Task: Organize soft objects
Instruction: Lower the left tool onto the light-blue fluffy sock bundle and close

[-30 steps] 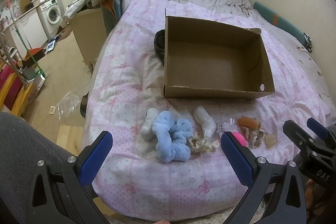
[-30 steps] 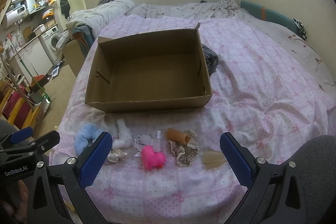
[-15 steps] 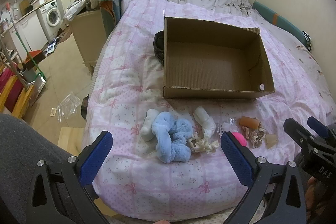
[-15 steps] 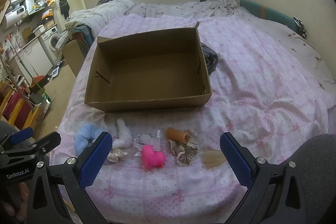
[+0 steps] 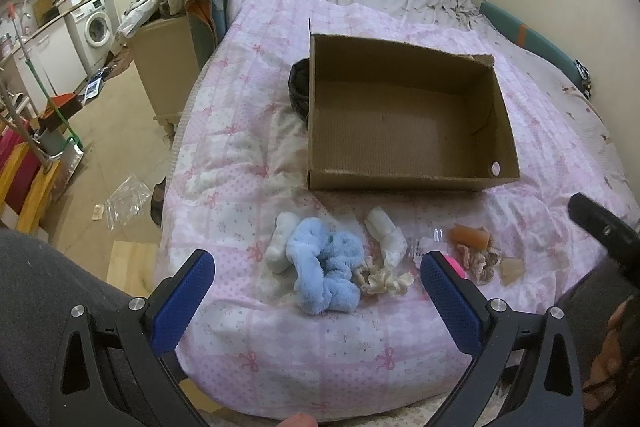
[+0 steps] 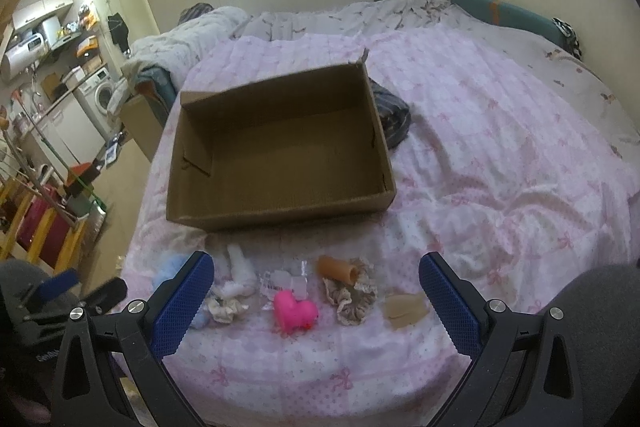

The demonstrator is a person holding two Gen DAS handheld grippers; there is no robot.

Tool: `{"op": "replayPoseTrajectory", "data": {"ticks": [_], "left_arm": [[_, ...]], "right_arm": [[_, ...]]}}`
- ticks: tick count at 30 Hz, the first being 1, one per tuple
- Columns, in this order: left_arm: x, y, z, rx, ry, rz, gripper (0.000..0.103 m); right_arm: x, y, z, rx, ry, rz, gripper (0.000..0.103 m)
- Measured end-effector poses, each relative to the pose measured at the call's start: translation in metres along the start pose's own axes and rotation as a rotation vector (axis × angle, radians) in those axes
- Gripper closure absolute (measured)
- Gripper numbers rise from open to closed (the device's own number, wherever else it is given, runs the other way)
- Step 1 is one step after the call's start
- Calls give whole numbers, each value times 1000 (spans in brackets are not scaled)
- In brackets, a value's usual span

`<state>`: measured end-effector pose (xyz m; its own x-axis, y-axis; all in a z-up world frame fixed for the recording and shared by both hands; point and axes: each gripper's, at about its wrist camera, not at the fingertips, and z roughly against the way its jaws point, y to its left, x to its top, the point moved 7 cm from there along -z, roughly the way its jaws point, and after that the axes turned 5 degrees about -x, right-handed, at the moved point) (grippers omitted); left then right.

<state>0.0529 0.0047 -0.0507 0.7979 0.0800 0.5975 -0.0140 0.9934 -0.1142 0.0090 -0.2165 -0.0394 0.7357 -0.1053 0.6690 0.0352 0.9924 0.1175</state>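
nothing picked yet: both grippers poised over the row of soft things

the step in hand looks like the very start: the cardboard box (image 5: 404,123) sits empty on the pink quilt (image 5: 240,155), and every soft item lies outside it, in a row along the box's near wall.

relative to the box: the fluffy blue piece (image 5: 324,271) lies in front of its near left corner, with a white rolled sock (image 5: 282,241) touching the blue piece's left side. a second white sock (image 5: 386,237) and a cream scrunchie (image 5: 386,281) lie in front of the middle of the near wall. the pink heart toy (image 6: 294,313), an orange tube (image 6: 336,267) resting on a lace scrunchie (image 6: 352,297), and a tan pad (image 6: 404,309) lie in front of the near right part.

the left gripper (image 5: 316,281) has its jaws spread wide, holding nothing; the blue piece lies between and just beyond its fingertips. the right gripper (image 6: 316,283) is likewise spread and empty, with the pink heart between its fingers.

the next move probably calls for lowering one gripper onto a single item, closing gently, and carrying it over the near wall into the box.
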Motion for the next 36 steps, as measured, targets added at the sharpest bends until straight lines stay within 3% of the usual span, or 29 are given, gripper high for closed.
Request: {"op": "replayPoseTrajectory", "data": {"ticks": [9,16,20,25,29,36], "left_arm": [[34,-3,-5,-12,39,-35,0],[49,19,-42,-2,165,36,0],[45,39,-73,21,255,104,0],[25,63,-106,39,377,180,0],[6,69,-125,-28,459,275,0],[-13,41,-149,-89,558,193,0]], "right_arm": [[41,-8,6,39,-16,-23,0],[51,-9,-24,43,72,42,0],[43,-16,-52,47,156,35,0],[22,-28,-87,102,256,-85,0],[2,-38,-104,57,328,-122,0],[-6,-37,-112,28,355,-111,0]]}}
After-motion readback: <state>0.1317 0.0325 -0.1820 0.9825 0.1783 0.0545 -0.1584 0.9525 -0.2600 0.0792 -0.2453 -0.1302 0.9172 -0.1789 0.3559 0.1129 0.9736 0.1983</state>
